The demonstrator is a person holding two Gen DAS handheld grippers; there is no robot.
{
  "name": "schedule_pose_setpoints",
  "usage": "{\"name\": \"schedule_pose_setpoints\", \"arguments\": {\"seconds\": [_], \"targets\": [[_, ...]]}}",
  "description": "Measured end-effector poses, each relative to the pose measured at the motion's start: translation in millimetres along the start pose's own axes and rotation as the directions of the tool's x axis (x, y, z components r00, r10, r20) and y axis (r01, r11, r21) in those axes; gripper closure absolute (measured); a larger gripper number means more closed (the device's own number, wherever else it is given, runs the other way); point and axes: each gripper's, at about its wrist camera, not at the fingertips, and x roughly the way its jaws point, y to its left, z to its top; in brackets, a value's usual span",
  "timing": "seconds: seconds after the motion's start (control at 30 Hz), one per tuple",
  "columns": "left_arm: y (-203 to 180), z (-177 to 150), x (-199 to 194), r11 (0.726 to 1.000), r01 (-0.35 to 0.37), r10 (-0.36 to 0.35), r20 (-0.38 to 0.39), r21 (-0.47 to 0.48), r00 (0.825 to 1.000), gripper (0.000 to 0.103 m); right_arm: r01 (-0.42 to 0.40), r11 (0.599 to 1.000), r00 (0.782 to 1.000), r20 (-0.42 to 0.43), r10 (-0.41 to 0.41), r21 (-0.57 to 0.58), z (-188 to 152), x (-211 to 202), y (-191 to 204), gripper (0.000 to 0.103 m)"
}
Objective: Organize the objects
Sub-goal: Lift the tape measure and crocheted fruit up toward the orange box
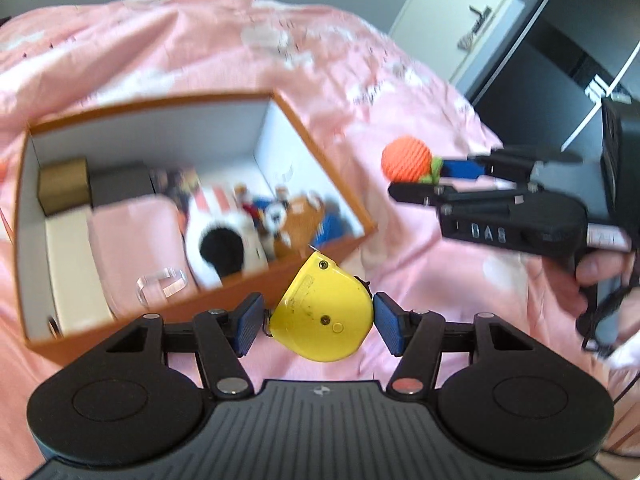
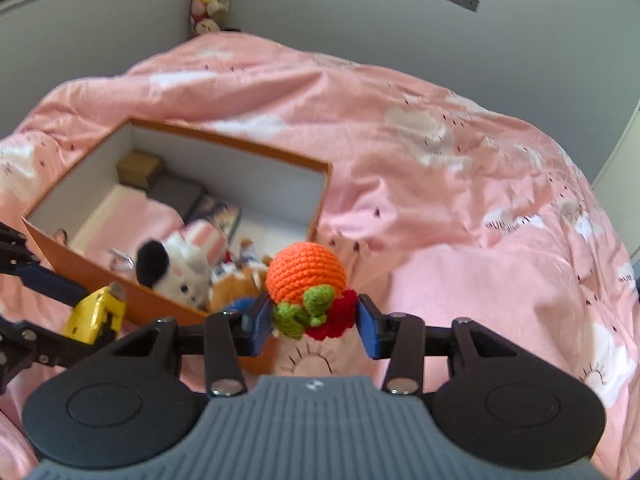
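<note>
A: Left wrist view first. How far along does the tidying look?

B: Well on, I'd judge. The orange box [image 1: 192,216] on the pink bed [image 1: 200,48] already holds a good deal: one gold box, one grey box, one cream flat box, one pink pouch, one clear plastic piece, one black-and-white plush [image 1: 224,240] and a blurred cluster of small toys I can't count. Two things are outside it, both in hand.

A: Which ones?

B: The left gripper [image 1: 320,320] has its fingers [image 1: 249,322] pinching one yellow tape measure [image 1: 324,312] just in front of the box's near wall. To the right, the right gripper [image 1: 416,180] carries one orange crochet ball [image 1: 406,160] above the bedding.

A: And the right wrist view?

B: Same count. The right gripper [image 2: 310,320] fingers [image 2: 370,328] clamp the crochet ball [image 2: 306,276] by its green and red trim, beside the box's [image 2: 240,152] near corner. The tape measure [image 2: 96,312] shows at the left, held beside the box wall. No other loose item shows on the bed [image 2: 440,160].

A: So what's left?

B: Probably just dropping those two in.
</note>
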Motion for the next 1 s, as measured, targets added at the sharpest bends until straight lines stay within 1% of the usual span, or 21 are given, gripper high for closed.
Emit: {"name": "schedule_pose_setpoints", "arguments": {"seconds": [0.13, 0.27, 0.33, 0.5, 0.6, 0.7, 0.8, 0.87, 0.93, 1.0], "targets": [[10, 29, -3, 0.999, -0.035, 0.036, 0.036, -0.019, 0.999, 0.035, -0.071, 0.997, 0.996, 0.05, 0.07, 0.023, 20, 1, 0, 0.056], [26, 54, -3, 0.997, -0.07, 0.071, 0.05, -0.036, 0.996, 0.035, -0.097, 0.995, 0.993, 0.065, 0.097, -0.006, 38, 15, 6, 0.056], [34, 65, 3, 0.995, -0.089, 0.091, 0.05, -0.041, 0.995, 0.035, -0.103, 0.994, 0.993, 0.054, 0.104, -0.018, 47, 28, 8, 0.056], [62, 89, 24, 0.991, -0.107, 0.111, 0.034, -0.085, 0.993, 0.035, -0.103, 0.992, 0.994, 0.016, 0.105, -0.072, 65, 71, 9, 0.056], [75, 101, 40, 0.989, -0.096, 0.098, 0.014, -0.109, 0.995, 0.035, -0.105, 0.99, 0.994, -0.016, 0.104, -0.096, 73, 98, 8, 0.056], [88, 111, 58, 0.985, -0.095, 0.094, -0.013, -0.144, 0.995, 0.035, -0.135, 0.981, 0.991, -0.042, 0.13, -0.14, 78, 123, 10, 0.056], [97, 118, 74, 0.982, -0.107, 0.103, -0.033, -0.154, 0.994, 0.035, -0.146, 0.968, 0.988, -0.075, 0.133, -0.202, 83, 145, 17, 0.056], [101, 122, 83, 0.981, -0.1, 0.094, -0.043, -0.163, 0.995, 0.035, -0.147, 0.956, 0.987, -0.105, 0.124, -0.252, 84, 159, 23, 0.056], [106, 126, 91, 0.979, -0.088, 0.08, -0.054, -0.182, 0.995, 0.035, -0.148, 0.937, 0.985, -0.129, 0.112, -0.316, 82, 170, 32, 0.056], [110, 128, 98, 0.975, -0.087, 0.075, -0.068, -0.203, 0.995, 0.035, -0.133, 0.914, 0.985, -0.15, 0.081, -0.384, 79, 180, 40, 0.056]]}}
